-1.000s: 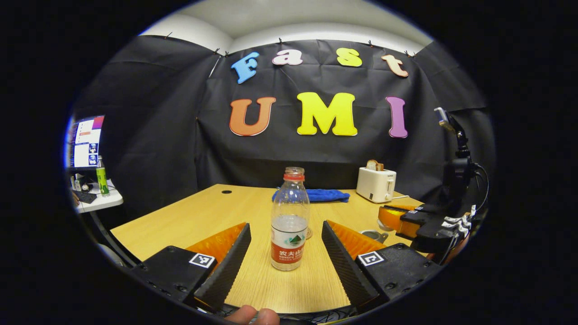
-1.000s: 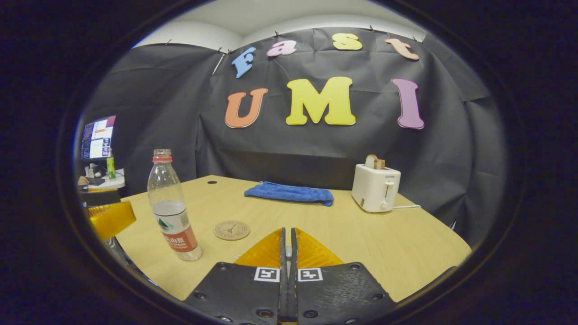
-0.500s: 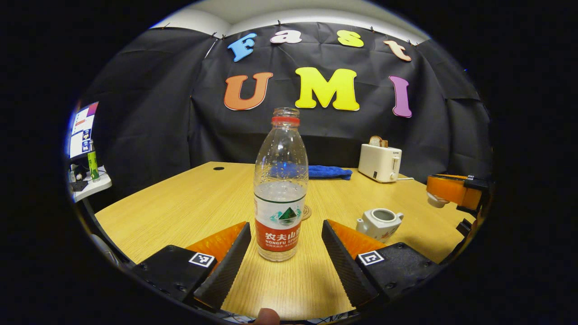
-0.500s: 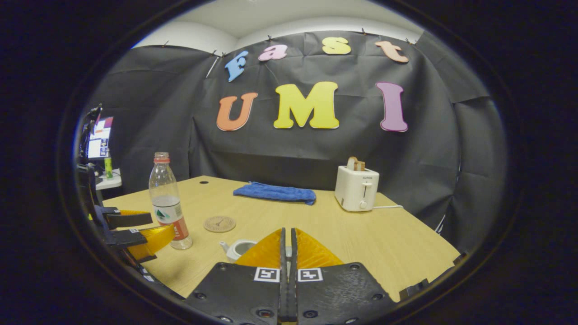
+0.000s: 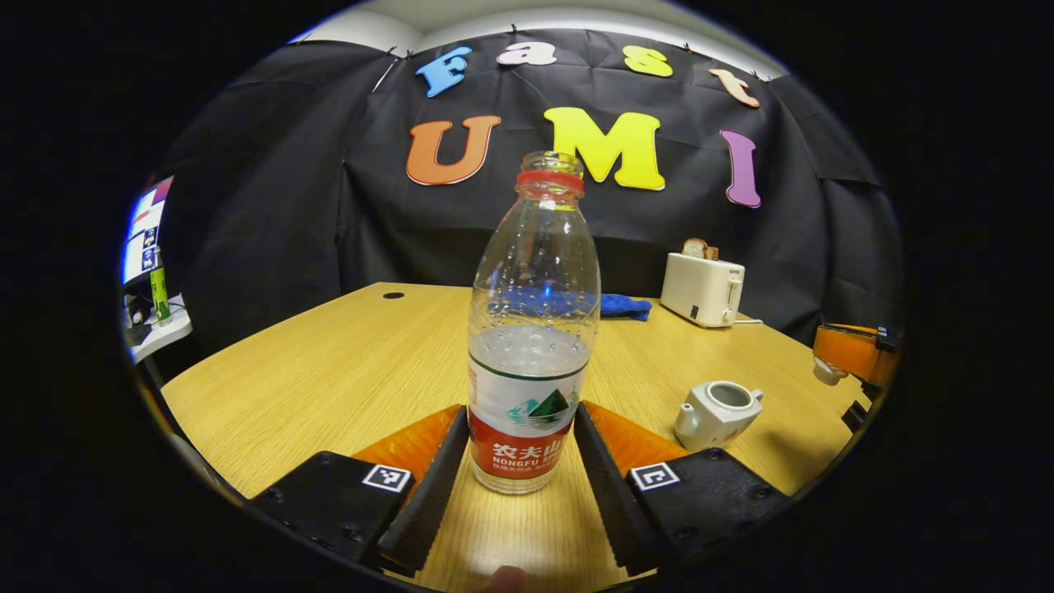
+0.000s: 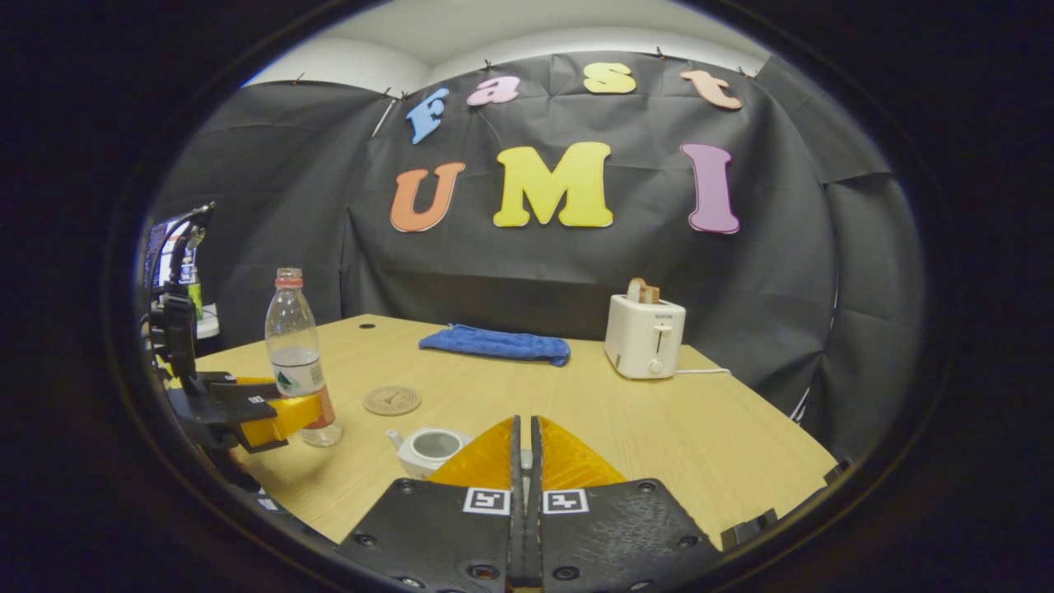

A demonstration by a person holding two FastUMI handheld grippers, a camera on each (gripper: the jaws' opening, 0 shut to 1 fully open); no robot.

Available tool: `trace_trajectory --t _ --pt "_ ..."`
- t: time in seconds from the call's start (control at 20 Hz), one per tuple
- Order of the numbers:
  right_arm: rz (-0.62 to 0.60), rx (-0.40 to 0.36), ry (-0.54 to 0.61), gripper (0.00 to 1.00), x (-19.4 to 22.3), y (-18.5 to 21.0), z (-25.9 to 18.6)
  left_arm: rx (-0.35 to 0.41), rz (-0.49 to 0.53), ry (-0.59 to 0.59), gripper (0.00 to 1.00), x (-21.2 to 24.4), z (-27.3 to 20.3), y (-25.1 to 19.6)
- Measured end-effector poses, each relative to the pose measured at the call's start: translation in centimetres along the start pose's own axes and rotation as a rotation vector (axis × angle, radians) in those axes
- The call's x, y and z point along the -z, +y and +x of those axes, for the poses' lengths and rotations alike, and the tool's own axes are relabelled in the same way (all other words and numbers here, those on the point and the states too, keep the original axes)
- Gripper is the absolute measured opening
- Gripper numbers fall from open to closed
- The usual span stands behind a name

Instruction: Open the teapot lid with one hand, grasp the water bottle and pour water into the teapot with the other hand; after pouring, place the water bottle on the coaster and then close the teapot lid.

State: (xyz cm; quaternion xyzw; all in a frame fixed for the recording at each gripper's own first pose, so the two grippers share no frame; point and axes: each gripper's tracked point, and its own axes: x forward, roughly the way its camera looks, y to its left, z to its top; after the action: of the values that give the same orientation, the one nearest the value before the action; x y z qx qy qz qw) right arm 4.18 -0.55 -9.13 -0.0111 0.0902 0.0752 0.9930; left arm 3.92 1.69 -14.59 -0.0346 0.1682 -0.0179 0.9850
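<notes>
1. The desk (image 6: pixel 659 428) is a pale wood top; in the right gripper view its right half lies bare up to the near and right edges, open room for moving.
2. The toaster (image 6: pixel 645 336) stands near the far right edge, and the blue cloth (image 6: pixel 494 343) lies along the far edge.
3. The water bottle (image 5: pixel 531 329) stands upright, uncapped and partly filled, on the desk's left part.
4. The left gripper (image 5: pixel 520 457) has its fingers (image 5: pixel 428 486) drawn in around the bottle's base, close at both sides (whether both press on it I cannot tell); the right gripper view shows it from the side (image 6: pixel 272 416).
5. The teapot (image 6: pixel 428 449) sits with its top open, right of the bottle and well apart from it.
6. The right gripper (image 6: pixel 524 461) has its fingers closed together above the teapot; the left gripper view shows a small white piece, likely the lid (image 5: pixel 826 372), between them.
7. The coaster (image 6: pixel 392 400) (plain in the right gripper view) lies flat between bottle and cloth.
</notes>
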Motion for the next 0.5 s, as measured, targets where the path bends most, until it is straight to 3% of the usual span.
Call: trace_trajectory --t 0.25,0.5 --pt "0.006 -0.01 -0.009 0.0 -0.4 -0.5 -0.4 -0.015 0.113 0.006 0.76 -1.1 -0.7 0.5" --pt "0.011 -0.012 -0.009 0.0 -0.1 -1.9 -0.9 -0.076 0.389 -0.001 0.74 -3.1 -1.4 2.4"
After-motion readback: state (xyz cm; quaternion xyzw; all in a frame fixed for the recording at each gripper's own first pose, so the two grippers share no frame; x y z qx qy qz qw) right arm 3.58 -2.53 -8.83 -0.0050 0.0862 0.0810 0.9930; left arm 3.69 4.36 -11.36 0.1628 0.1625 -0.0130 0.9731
